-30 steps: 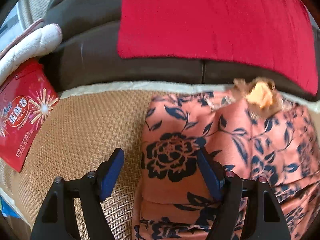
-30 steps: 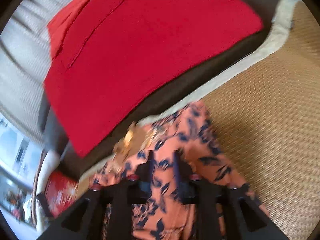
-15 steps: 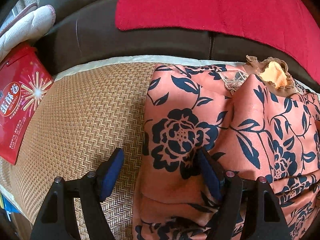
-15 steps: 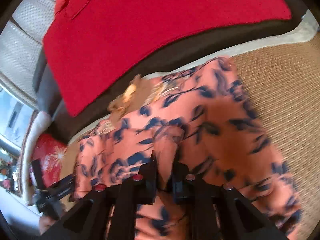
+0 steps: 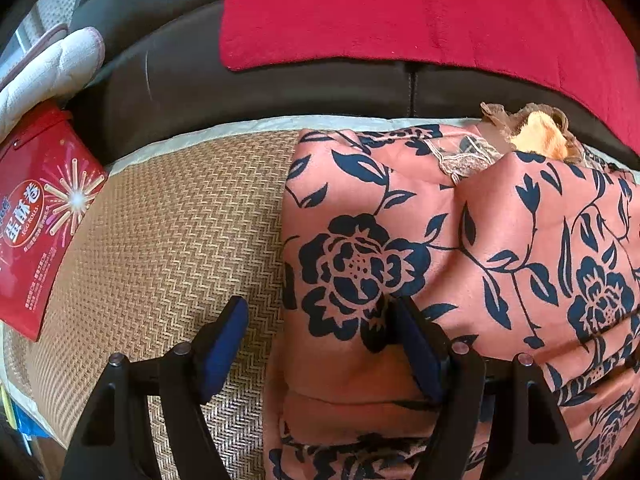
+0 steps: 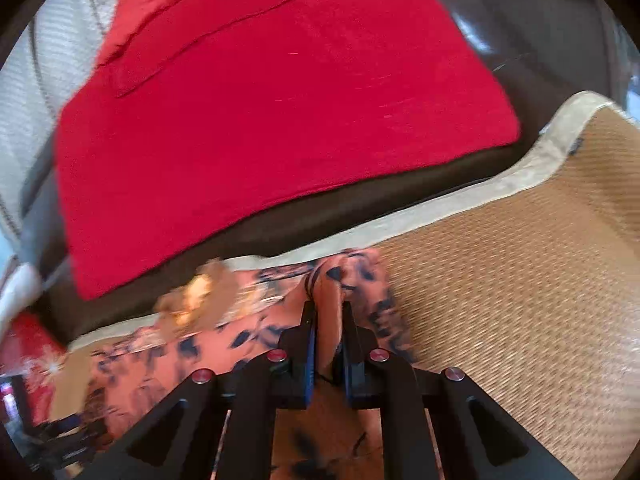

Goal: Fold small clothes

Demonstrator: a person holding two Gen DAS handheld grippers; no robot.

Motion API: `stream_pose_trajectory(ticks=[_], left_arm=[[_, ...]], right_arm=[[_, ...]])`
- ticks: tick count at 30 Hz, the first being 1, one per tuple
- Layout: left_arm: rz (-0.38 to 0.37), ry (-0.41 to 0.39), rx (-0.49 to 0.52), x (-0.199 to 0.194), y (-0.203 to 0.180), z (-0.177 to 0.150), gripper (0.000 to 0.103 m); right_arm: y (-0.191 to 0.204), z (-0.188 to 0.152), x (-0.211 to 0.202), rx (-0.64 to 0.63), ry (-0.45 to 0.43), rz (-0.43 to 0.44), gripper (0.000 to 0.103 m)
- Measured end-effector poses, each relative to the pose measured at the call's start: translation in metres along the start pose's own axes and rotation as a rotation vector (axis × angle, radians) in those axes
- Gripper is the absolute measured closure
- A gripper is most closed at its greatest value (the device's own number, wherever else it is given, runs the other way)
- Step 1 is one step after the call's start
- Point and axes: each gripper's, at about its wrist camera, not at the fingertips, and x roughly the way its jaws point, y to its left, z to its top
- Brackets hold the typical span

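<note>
— What are the fingers doing on each side?

— The right gripper [image 6: 327, 322] has its blue-padded fingers [image 6: 309, 344] pinched almost together on a raised fold of the salmon-pink garment with dark navy flower print [image 6: 332, 292]; the cloth bunches up between the pads and pokes out past the tips. The left gripper [image 5: 320, 316] is spread wide. Its left finger [image 5: 224, 344] hangs over bare matting, while its right finger [image 5: 416, 348] sits over the garment [image 5: 360, 264], so the cloth's left edge runs between the two. Whether that right pad actually touches the fabric I cannot tell.

— And where does the garment lie?

— On the tan herringbone-woven mat with a pale cloth border [image 5: 168, 240], towards its far edge. In the left wrist view it fills the right half, partly folded over itself, with a crease across it near the fingers. At its far end sits a bit of beige lace trim around a yellow-orange patch [image 5: 536, 136], right by the mat's border.

— What lies beyond?

— A dark brown leather sofa cushion [image 5: 280, 92] with a flat red cloth [image 5: 400, 12] spread on it. Left of the mat there is a red package with white Chinese characters and a starburst design [image 5: 36, 216], and above that a white quilted pad [image 5: 44, 76]. The right wrist view is motion-blurred, so finer detail there is lost.
</note>
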Motion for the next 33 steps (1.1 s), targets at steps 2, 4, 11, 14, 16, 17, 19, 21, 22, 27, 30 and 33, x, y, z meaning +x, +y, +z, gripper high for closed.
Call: stream_pose_trajectory(ticks=[2,4,11,14,16,17,19,21,22,27,30,33], left_arm=[[0.023,-0.001,0.027,0.002,-0.005,0.000,0.025],[0.043,-0.003,0.051,0.001,-0.009,-0.001,0.025],[-0.035,-0.147,0.005,-0.043,-0.013,0.013,0.025],[-0.062,-0.152,-0.012,-0.038,-0.022,0.023,0.025],[-0.062,-0.106,-0.023,-0.022,-0.030,0.030,0.025],[-0.046,-0.088,-0.020,-0.015,-0.035,0.032,0.025],[-0.010,-0.086,0.000,-0.003,-0.040,0.028,0.025],[0.036,-0.068,0.022,0.008,-0.049,0.029,0.025],[0.050,-0.060,0.030,0.014,-0.053,0.029,0.023],[0.090,-0.055,0.030,0.017,-0.060,0.032,0.017],[0.063,-0.089,0.010,-0.003,-0.054,0.031,0.017],[0.060,-0.127,0.029,-0.025,-0.054,0.025,0.017]], right_arm=[[-0.011,0.001,0.014,0.023,0.039,-0.040,0.092],[-0.026,-0.002,0.036,0.081,0.153,0.011,0.089],[-0.061,0.025,-0.034,0.264,-0.050,0.110,0.079],[-0.047,0.029,-0.045,0.206,-0.071,0.205,0.074],[-0.029,0.028,-0.035,0.138,-0.010,0.224,0.074],[-0.018,0.025,-0.027,0.099,0.032,0.234,0.074],[0.001,0.016,-0.014,0.047,0.106,0.238,0.074],[0.017,0.004,-0.003,0.002,0.161,0.221,0.074],[0.024,-0.001,0.003,-0.026,0.193,0.205,0.074],[0.031,-0.015,0.025,-0.103,0.263,0.134,0.075],[0.035,-0.013,0.008,-0.077,0.245,0.205,0.073],[0.043,-0.020,-0.007,-0.127,0.244,0.241,0.073]])
